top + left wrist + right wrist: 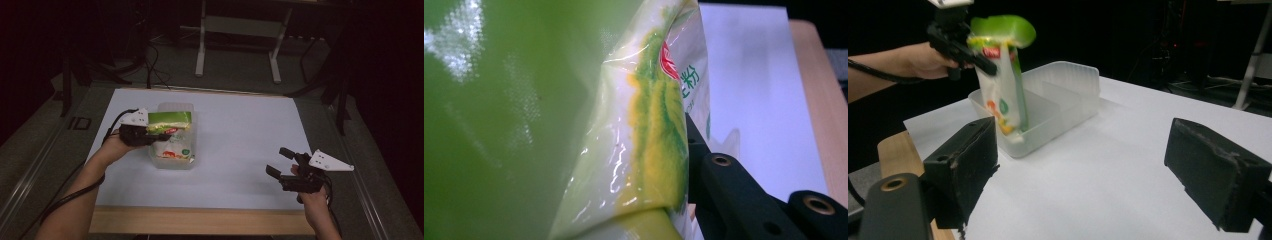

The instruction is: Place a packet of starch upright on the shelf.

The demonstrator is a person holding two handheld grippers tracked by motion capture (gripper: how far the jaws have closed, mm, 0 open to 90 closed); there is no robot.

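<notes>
A green and white snack bag [170, 131] hangs upright with its lower end inside the near compartment of a clear plastic bin [176, 163]. My left gripper [150, 134] is shut on the bag's upper part, above the bin's left side. In the left gripper view the bag [574, 125] covers the left and middle, with one black jaw at the lower right. The right gripper view has the bag [1003, 75] pinched near its top, bottom corner dipping into the bin [1048, 107]. My right gripper [280, 162] stands open over the table at the right, nothing between its fingers [968, 160].
A white sheet [240, 140] covers the table, with a wooden front edge [200, 222]. A divider splits the bin into two compartments. A table's white legs [235, 45] and cables lie on the floor beyond the far edge.
</notes>
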